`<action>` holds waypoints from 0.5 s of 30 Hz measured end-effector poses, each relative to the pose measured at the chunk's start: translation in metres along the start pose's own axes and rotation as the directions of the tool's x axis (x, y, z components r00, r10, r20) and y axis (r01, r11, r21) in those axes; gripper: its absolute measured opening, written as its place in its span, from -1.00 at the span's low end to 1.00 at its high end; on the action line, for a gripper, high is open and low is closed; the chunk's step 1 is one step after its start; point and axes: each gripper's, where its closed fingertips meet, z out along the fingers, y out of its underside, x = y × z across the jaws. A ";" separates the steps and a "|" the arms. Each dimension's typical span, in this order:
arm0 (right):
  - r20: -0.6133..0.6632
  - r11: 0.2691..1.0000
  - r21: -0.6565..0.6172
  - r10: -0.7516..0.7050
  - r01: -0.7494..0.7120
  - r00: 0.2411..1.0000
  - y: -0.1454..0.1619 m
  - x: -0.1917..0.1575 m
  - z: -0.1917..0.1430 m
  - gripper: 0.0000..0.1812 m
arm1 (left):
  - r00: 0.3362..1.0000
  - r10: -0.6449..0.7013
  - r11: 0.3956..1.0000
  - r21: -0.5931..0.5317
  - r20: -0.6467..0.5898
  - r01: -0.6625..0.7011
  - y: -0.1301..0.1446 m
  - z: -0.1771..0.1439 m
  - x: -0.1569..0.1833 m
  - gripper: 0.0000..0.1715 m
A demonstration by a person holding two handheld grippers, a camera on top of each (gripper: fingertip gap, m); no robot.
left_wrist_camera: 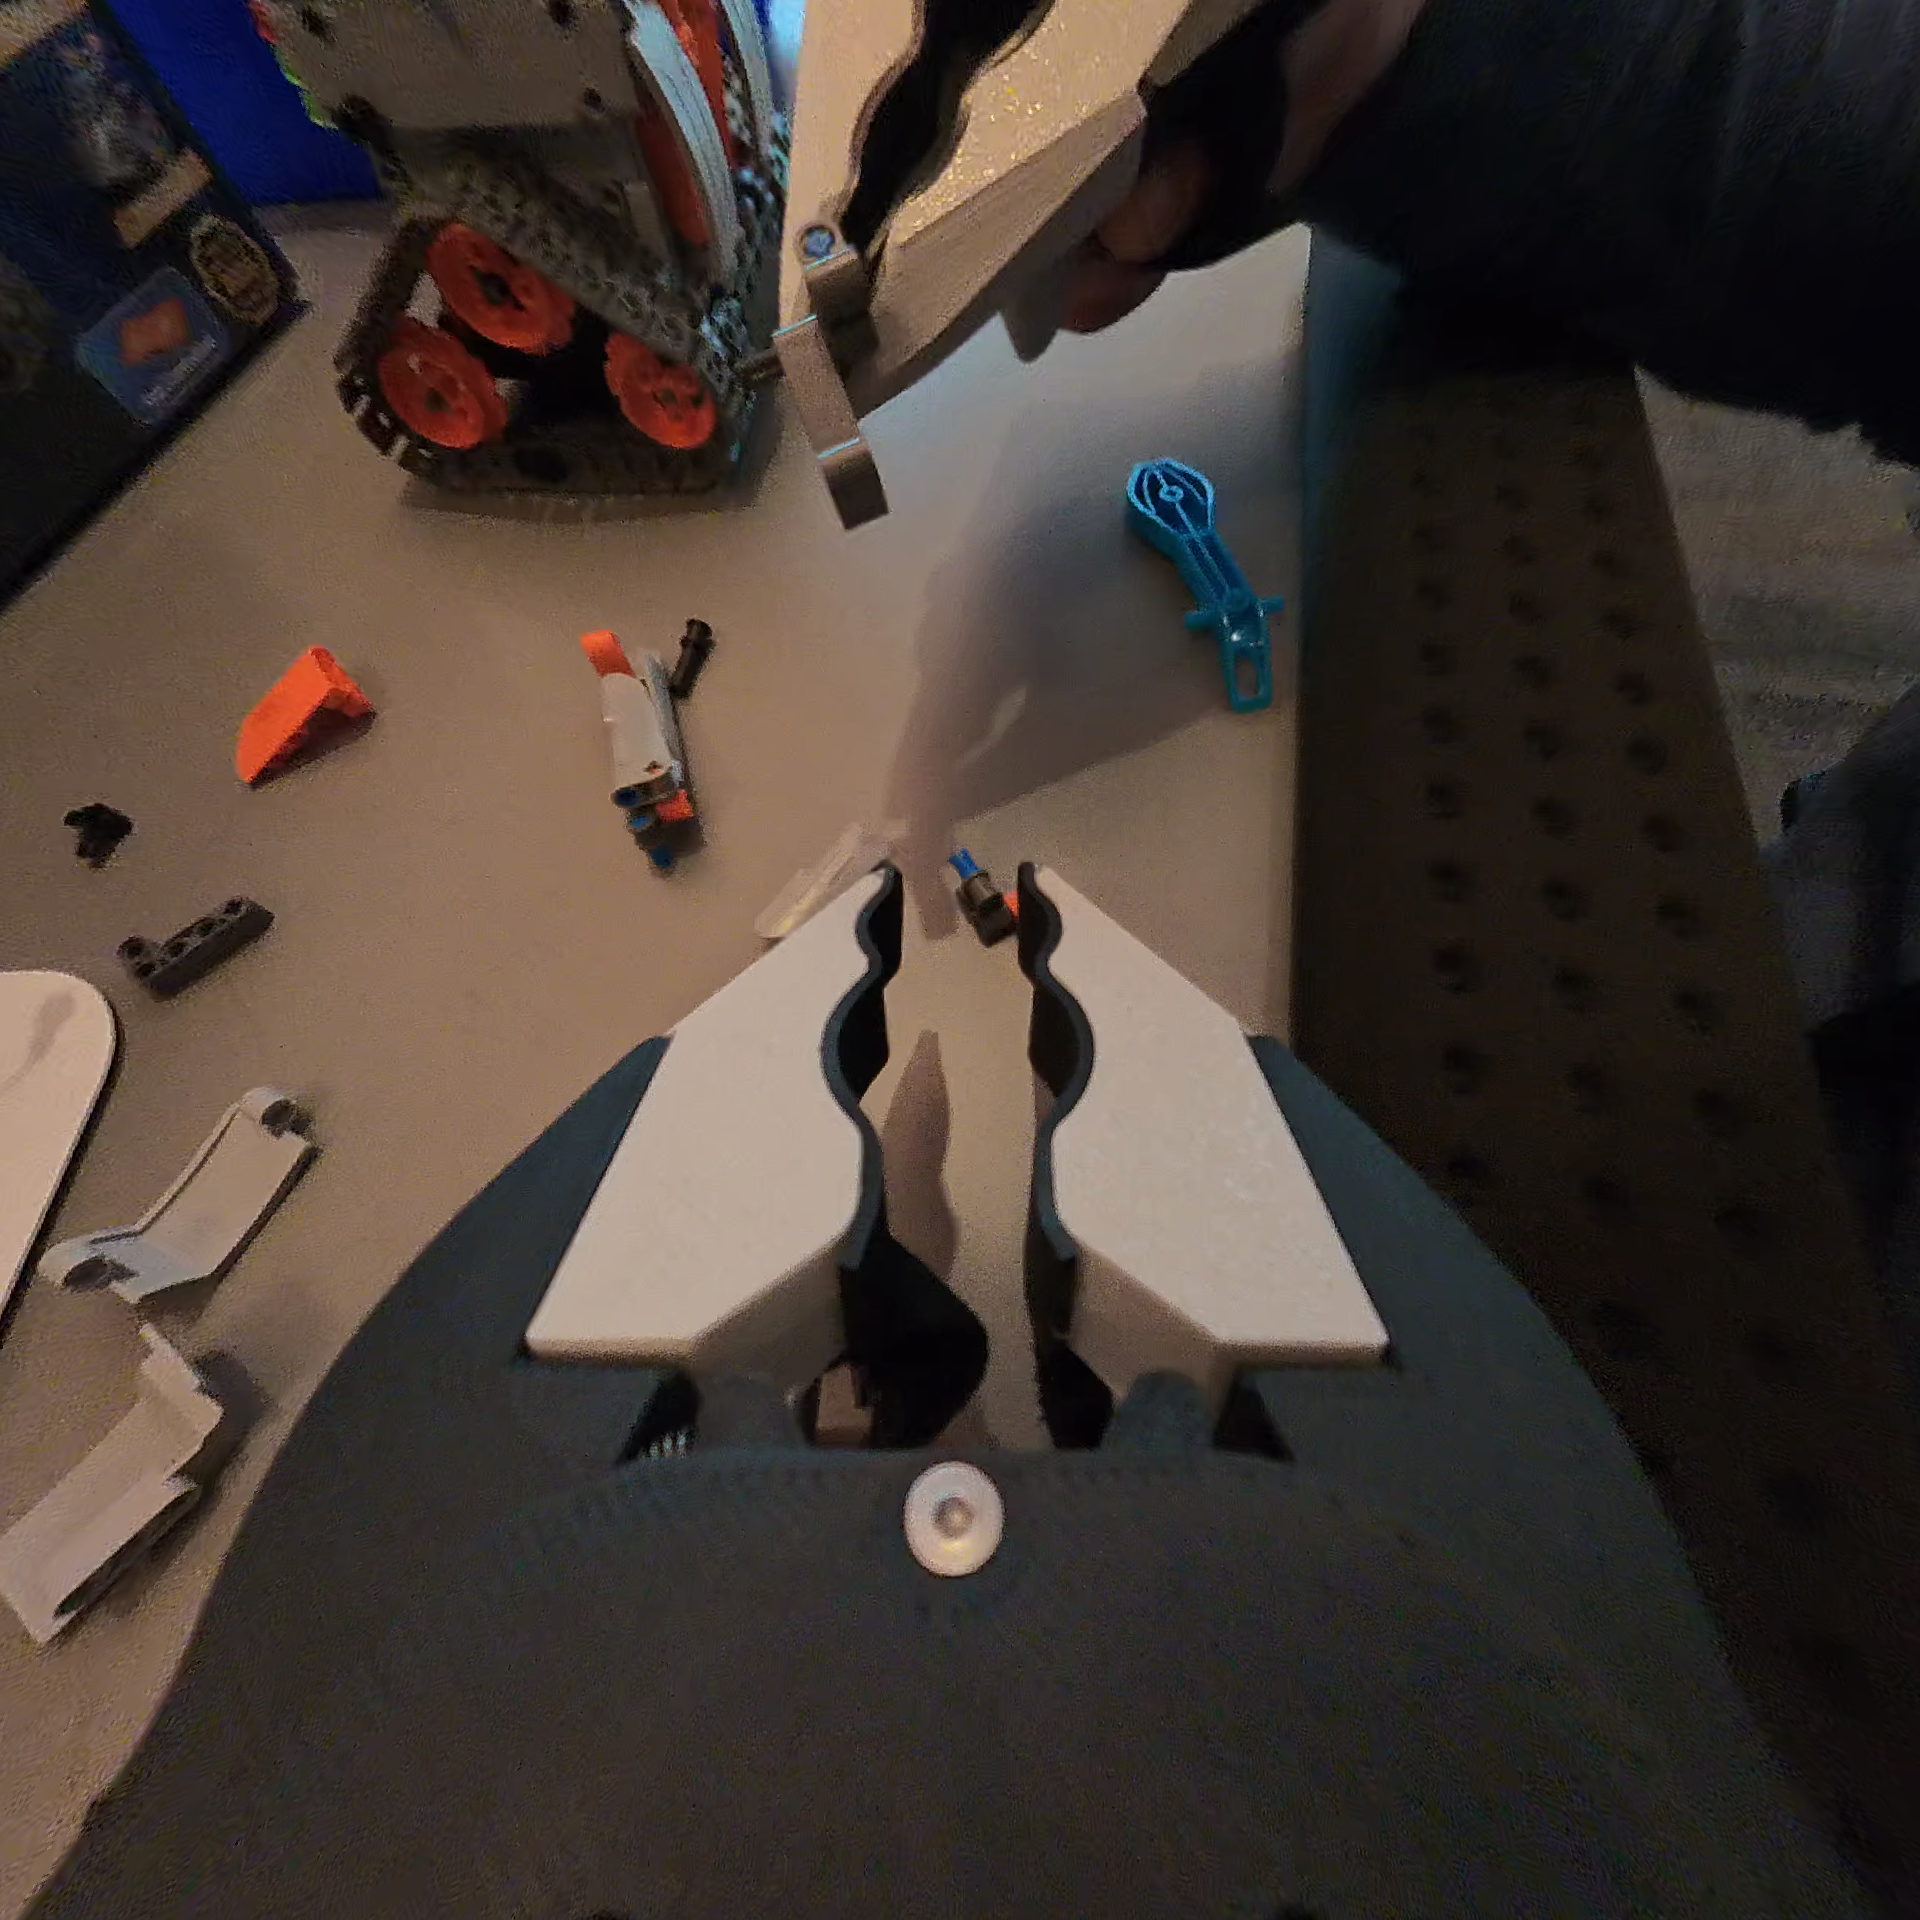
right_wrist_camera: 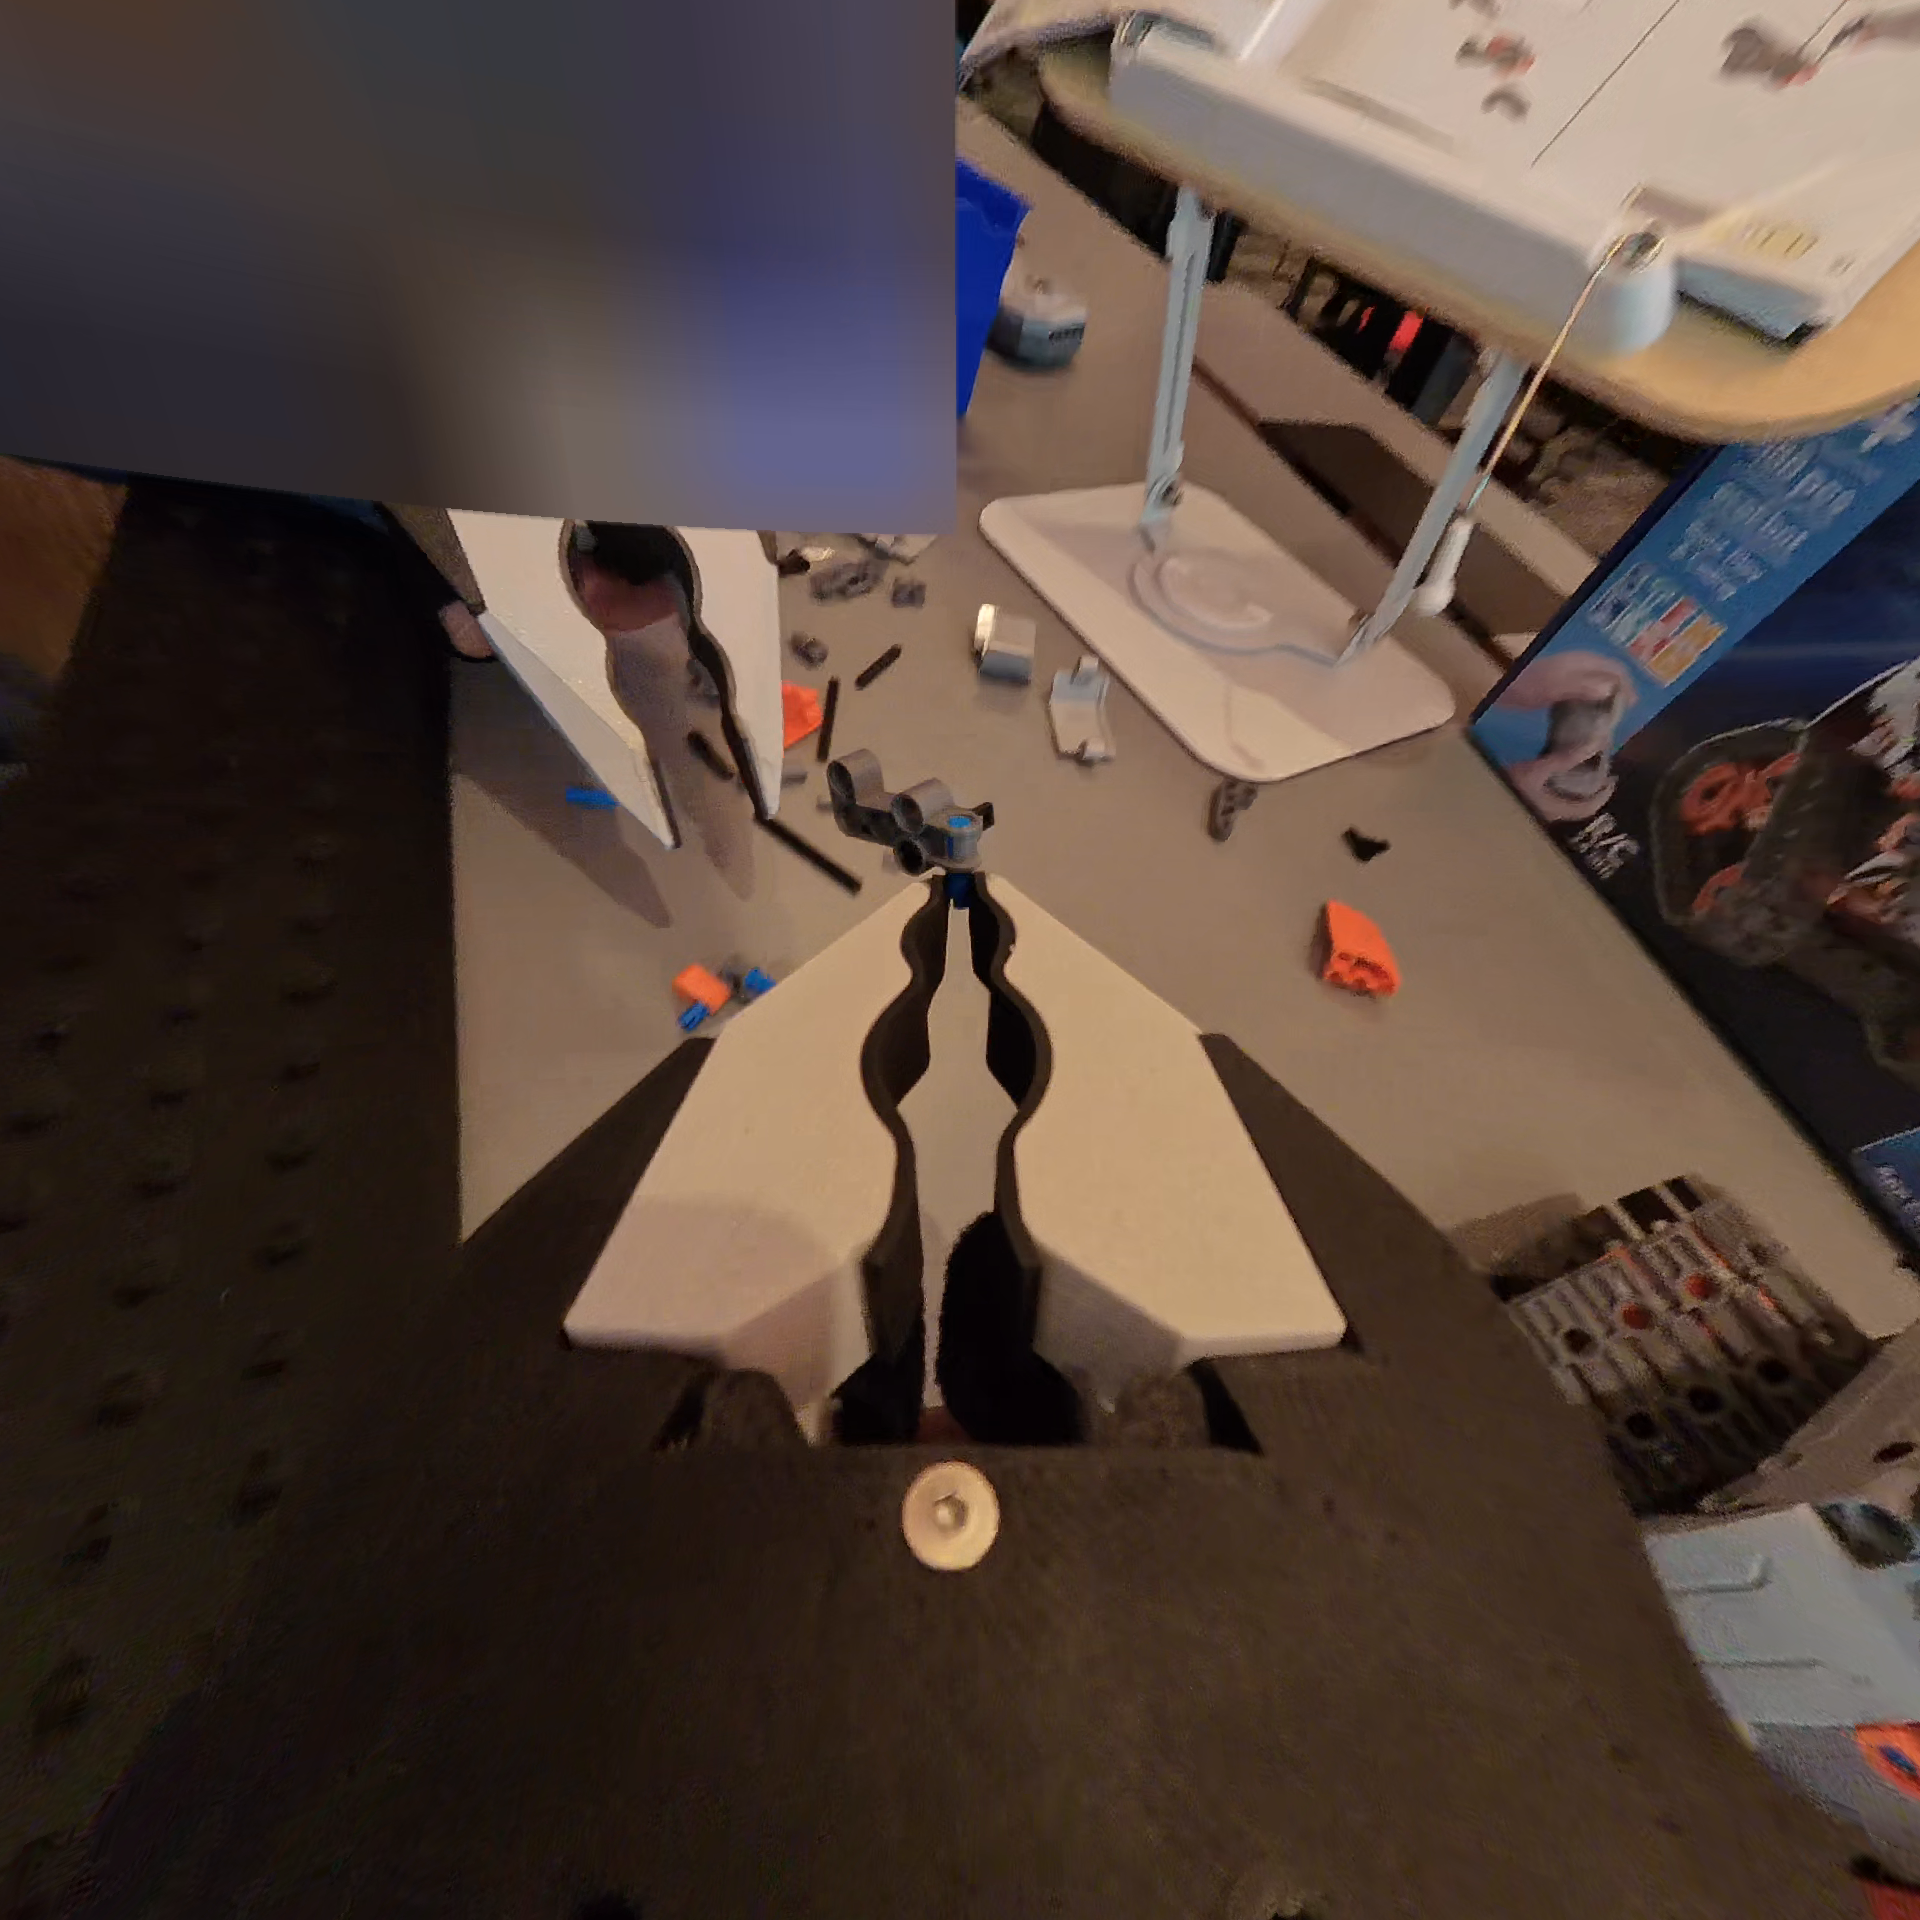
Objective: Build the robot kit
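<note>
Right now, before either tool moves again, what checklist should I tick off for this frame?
1. Right tool shut on grey connector piece, pinching its blue pin: ok.
2. That grip is firm: cannot tell.
3. Left tool open: ok.
4. Small black-and-blue piece lying on the table at the left tool's tips: ok.
5. Tools apart from each other: ok.
6. Tracked model clear of both tools: ok.

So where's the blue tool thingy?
In the left wrist view, the blue tool lies on the table's right edge, beyond the left tongs, near the patterned cushion.
</note>
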 end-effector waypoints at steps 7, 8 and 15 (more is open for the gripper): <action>0.114 0.995 -0.096 -0.019 0.030 0.993 0.028 -0.026 -0.002 -0.98 | 0.998 -0.022 0.992 -0.125 -0.061 0.014 0.012 0.023 0.008 -0.78; 0.119 0.995 -0.098 -0.015 0.027 0.993 0.030 -0.027 -0.002 -0.98 | 0.998 -0.029 0.991 -0.135 -0.056 0.022 0.015 0.026 0.007 -0.77; 0.150 0.993 -0.111 -0.027 0.044 0.988 0.037 -0.032 -0.003 -0.98 | 0.997 -0.059 0.981 -0.188 -0.040 0.050 0.025 0.035 0.008 -0.94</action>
